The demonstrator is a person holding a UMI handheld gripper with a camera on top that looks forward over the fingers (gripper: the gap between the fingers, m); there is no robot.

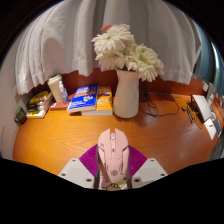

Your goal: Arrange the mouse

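A pale pink mouse (pixel 113 155) sits lengthwise between the gripper (pixel 113 172) fingers, over the wooden desk (pixel 60 135).

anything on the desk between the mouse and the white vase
No. In the gripper view, only bare wooden desk lies between the pink mouse, held in the jaws of the gripper, and the white vase beyond.

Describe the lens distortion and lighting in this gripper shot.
Gripper view: strong fisheye bend, so the wooden desk's far edge and the curtain curve; light is soft and even, with a pale sheen on the desk near the white vase; the pink mouse, held in the gripper, looms large.
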